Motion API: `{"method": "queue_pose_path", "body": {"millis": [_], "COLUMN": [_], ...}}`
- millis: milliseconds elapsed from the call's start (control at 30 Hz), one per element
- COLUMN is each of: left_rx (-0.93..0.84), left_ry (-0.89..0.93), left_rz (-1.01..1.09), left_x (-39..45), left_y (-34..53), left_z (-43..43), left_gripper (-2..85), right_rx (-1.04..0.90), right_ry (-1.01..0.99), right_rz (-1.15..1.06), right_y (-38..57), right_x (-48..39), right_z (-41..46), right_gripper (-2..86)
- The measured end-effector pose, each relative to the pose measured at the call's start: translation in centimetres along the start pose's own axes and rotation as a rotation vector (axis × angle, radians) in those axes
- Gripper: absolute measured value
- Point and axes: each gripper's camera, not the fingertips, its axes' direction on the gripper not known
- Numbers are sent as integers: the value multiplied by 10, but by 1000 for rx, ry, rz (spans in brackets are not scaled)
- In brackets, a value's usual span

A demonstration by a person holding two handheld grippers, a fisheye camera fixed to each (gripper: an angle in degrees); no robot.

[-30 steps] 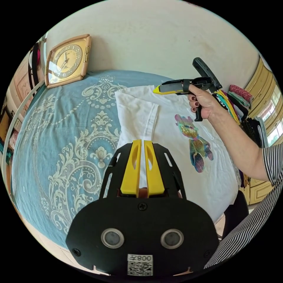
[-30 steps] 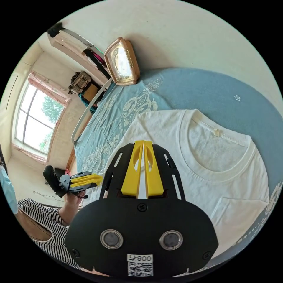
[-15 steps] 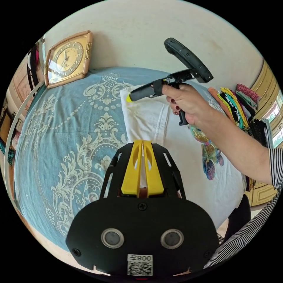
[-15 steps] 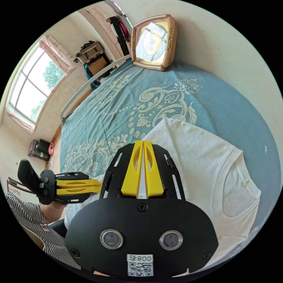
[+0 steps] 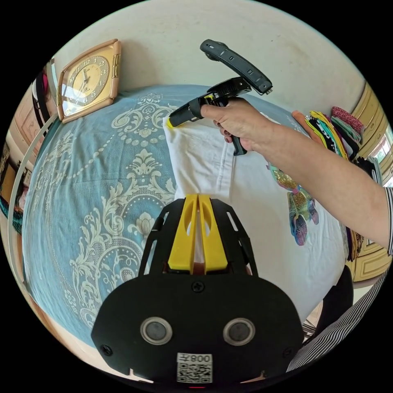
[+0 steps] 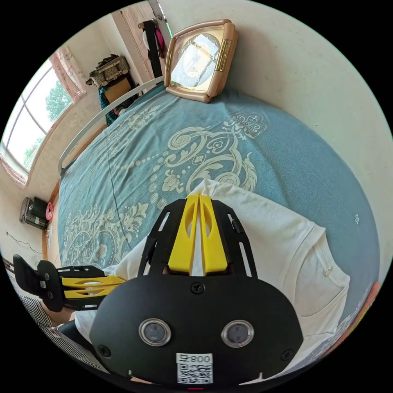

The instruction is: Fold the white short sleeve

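The white short sleeve (image 5: 254, 213) lies on the bed (image 5: 82, 192), its folded long edge on the side toward the clock (image 5: 84, 80) that leans against the wall, its printed figure (image 5: 299, 204) on the side away from the clock.

Starting from the clock side: in the left gripper view, the left claw (image 5: 198, 200) is clenched, jaws together, with white cloth running between them at the fold's near end, so we judge it is grasping that edge. Further from the clock, the right claw (image 5: 171, 122) sits at the far corner of the same fold, held by a hand (image 5: 241, 125); its tips are too small there to read. In the right gripper view, the right claw (image 6: 198, 200) is clenched as well, with the shirt's corner peeking out at its tips, and the left claw (image 6: 116, 281) shows low at the side away from the clock, jaws close together on the hem.

What could go wrong: if we pull the two ends unevenly, the fold line may skew toward the clock and the tucked sleeve may slide out. A thin pinch could also slip, dropping the edge in a wrinkled heap.

The left gripper view gives us the printed figure, the sleeve seam and a stack of coloured clothes (image 5: 331, 127) beyond the shirt. The right gripper view gives us the collar (image 6: 327, 266), the window (image 6: 37, 123) and the bed rail (image 6: 102, 118) past the clock.
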Motion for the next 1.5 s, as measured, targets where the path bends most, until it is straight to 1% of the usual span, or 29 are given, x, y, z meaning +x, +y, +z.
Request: {"method": "queue_pose_path", "body": {"millis": [67,100,133,200,267,400,500,567,667,767,800,833,867,933,1000,1133,1200,1300,1367,1400,1467,1500], "left_rx": [31,44,36,-8,0,89,46,-1,3,39,7,-13,-3,-20,19,35,59,94,93,85,81,69], "left_ry": [-7,-22,-29,-28,-7,8,3,15,10,-21,-25,-23,-18,-3,-5,34,74,129,152,174,183,168], "left_rz": [3,4,8,9,-4,-23,-8,-9,-14,-8,-1,3,-3,-20,-28,-48,-69,-96,-116,-114,-98,-79], "left_x": [4,6,7,8,7,9,13,15,19,26,27,28,29,29,33,37,40,46,51,55,64,71], "left_y": [0,0,0,-4,-5,-2,-6,-10,-16,-19,-24,-26,-27,-31,-31,-20,-9,-3,-9,-16,-28,-35], "left_z": [-4,-5,-3,12,12,4,20,34,37,40,49,54,60,64,61,63,63,66,74,80,90,98], "left_gripper": [2,2,2,2,2,2,2,3,3,2,2,2,2,2,2,2,2,2,2,2,1,1], "right_rx": [-39,-30,5,-41,-36,-1,62,31,-78,-24,-28,-75,-107,-78,-36,56,64,86,104,106,86,89], "right_ry": [-6,-4,5,23,-14,-88,-144,-156,-163,-204,-195,-153,-122,-176,-194,-253,-260,-164,-82,-64,30,53], "right_rz": [7,1,-7,-16,5,-11,-57,-84,-101,-118,-131,-153,-161,-98,-68,31,84,215,372,408,528,554], "right_y": [5,8,13,19,31,60,103,132,148,163,167,173,180,192,207,263,297,366,424,438,485,495], "right_x": [1,1,-1,0,8,12,2,-6,-9,-10,-11,-14,-14,-4,5,30,44,77,112,120,146,151], "right_z": [-6,-8,-13,-7,-9,-30,-55,-55,-38,-53,-53,-49,-42,-48,-61,-100,-117,-154,-183,-189,-207,-210], "right_gripper": [2,2,1,2,2,1,1,1,1,1,1,1,1,1,1,1,1,0,0,0,0,0]}}
